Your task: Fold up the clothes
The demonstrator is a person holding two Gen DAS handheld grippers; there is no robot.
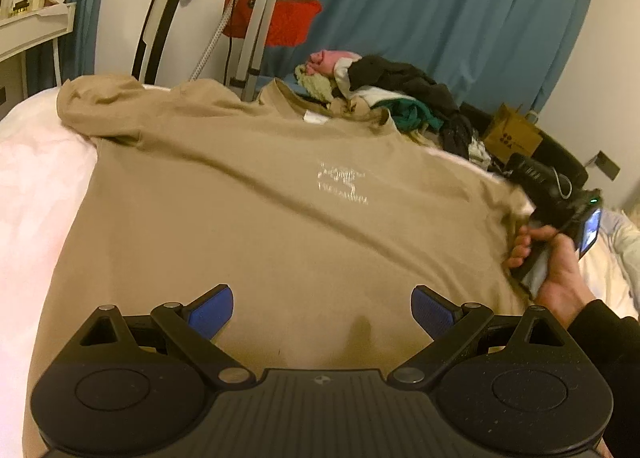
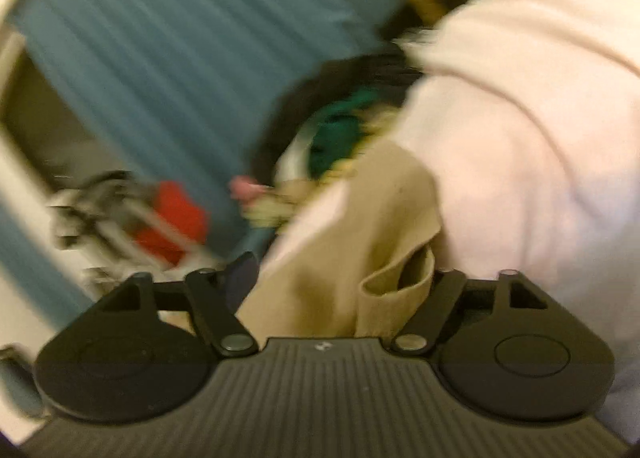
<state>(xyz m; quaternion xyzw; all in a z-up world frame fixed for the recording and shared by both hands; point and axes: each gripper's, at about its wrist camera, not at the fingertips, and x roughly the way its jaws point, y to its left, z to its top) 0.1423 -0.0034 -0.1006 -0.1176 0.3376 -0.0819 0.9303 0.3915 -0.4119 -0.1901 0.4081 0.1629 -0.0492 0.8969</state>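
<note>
Your left claw (image 1: 322,312) hovers open over the tan T-shirt (image 1: 256,194), spread flat and unfolded on the bed (image 1: 32,162), while your right claw (image 2: 340,286) pinches its right sleeve; the clothes pile (image 1: 392,98) waits.

Tan T-shirt (image 1: 248,218) with a faint white chest print (image 1: 340,186), pale pink-white bedding (image 1: 36,178) at nine o'clock, plain blue curtain (image 1: 440,18) at twelve, red cloth (image 1: 288,22), black gripper with blue finger pads (image 1: 210,312)
</note>
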